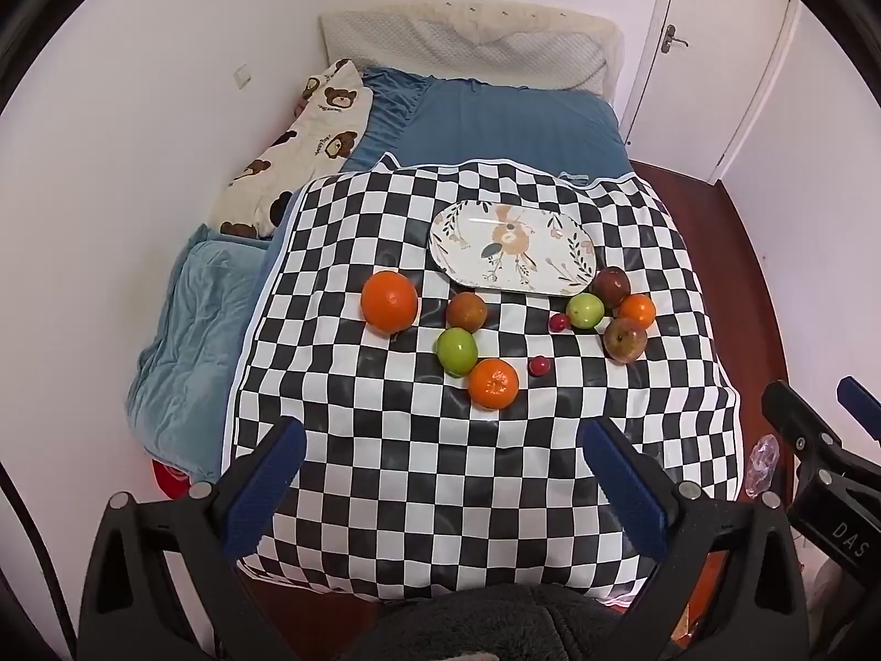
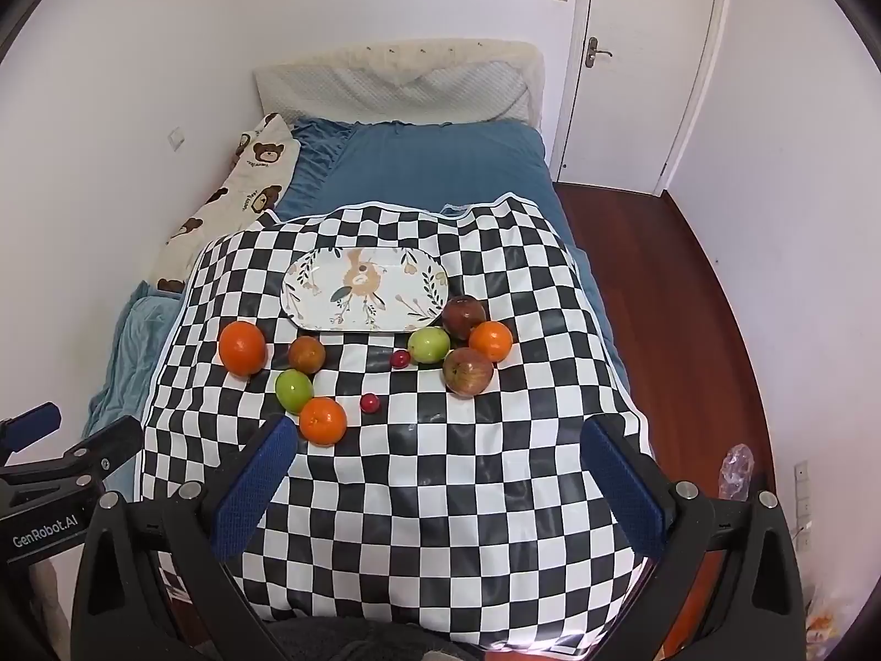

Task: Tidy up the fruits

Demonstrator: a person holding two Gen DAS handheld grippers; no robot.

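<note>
Fruit is scattered on a black-and-white checked cloth (image 1: 440,468) spread over a bed, just near of an oval floral plate (image 1: 512,253) with nothing on it. On the left, a large orange (image 1: 389,301), a brownish-red apple (image 1: 466,310), a green apple (image 1: 457,351) and a smaller orange (image 1: 493,383) are grouped, the last two touching. Two small red fruits (image 1: 539,366) are seen between the groups. On the right, a dark red apple (image 1: 611,285), a green apple (image 1: 585,310), a small orange (image 1: 637,310) and a red-green apple (image 1: 625,338) are clustered close together by the plate's right end. Only in the left wrist view are a red object (image 1: 168,479) under the bed's left edge and a dark fuzzy sleeve (image 1: 495,628) at the bottom shown clearly; only in the right wrist view is the door (image 2: 650,55) seen whole, with more wooden floor (image 2: 688,303) and wall sockets (image 2: 803,490) low on the right. A bear-print pillow (image 1: 308,149) and blue bedding (image 1: 506,126) are seen in both. The left gripper (image 1: 440,490) is spread fully wide above the near cloth, nothing held or touched. The right gripper (image 2: 435,490) is likewise spread wide, holding nothing; its left blue pad (image 2: 253,485) is seen just near of the smaller orange without clear contact.
</note>
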